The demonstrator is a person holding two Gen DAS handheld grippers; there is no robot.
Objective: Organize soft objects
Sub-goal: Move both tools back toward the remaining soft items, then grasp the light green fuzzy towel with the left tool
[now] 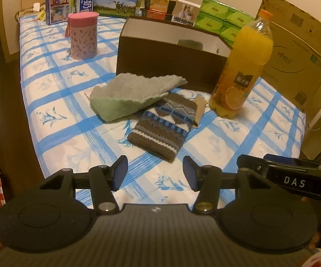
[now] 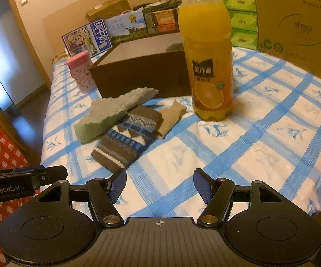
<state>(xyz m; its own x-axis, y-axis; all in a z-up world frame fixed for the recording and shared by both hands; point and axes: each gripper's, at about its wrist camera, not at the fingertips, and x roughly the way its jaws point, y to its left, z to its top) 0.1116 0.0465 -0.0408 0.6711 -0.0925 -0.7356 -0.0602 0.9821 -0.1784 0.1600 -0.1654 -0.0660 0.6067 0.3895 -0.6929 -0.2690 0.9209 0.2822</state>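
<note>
**Tongs released above bed, soft items not yet taken**

Both tongs, left (image 1: pixel 154 173) and right (image 2: pixel 159 185), stand released with nothing between them, angled down over the checked bed (image 1: pixel 55 102). Just ahead of them lies a knitted sock (image 1: pixel 163 125), with a green cloth (image 1: pixel 131 95) overlapping its far end. Beyond these sits an open brown box (image 1: pixel 160 62), judged the likely destination. An orange juice bottle (image 2: pixel 208 55) stands ahead-right, near enough to be knocked.

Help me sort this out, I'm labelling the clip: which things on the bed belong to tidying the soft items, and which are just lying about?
Job:
green cloth
knit pouch
tan cloth
brown box

Lying about:
juice bottle
pink tin
milk cartons
tissue packs
cardboard box
</note>
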